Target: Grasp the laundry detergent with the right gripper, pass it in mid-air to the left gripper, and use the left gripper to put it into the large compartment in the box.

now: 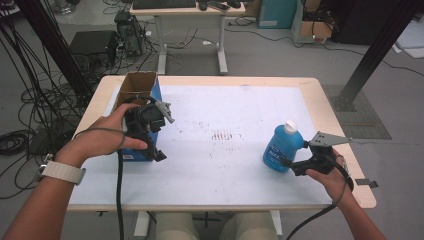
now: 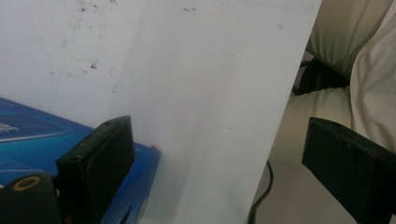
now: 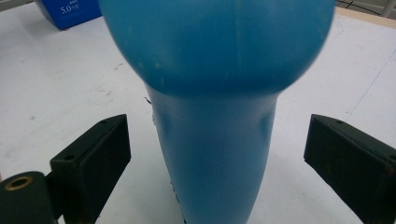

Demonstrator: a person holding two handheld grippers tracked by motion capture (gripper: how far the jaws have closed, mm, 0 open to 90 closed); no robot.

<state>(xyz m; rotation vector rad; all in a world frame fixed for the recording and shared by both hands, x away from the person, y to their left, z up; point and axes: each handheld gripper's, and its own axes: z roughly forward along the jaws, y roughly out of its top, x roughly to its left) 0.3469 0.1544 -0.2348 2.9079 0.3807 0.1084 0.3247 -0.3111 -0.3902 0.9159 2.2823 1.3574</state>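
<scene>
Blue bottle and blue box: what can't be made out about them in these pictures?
- Bottle: label print too small in the high view; in the right gripper view the bottle is blurred, top and base cut off by the edges.
- Box: inside hidden by its walls and the left tool in the high view; the left gripper view's edge cuts off most of it.
</scene>
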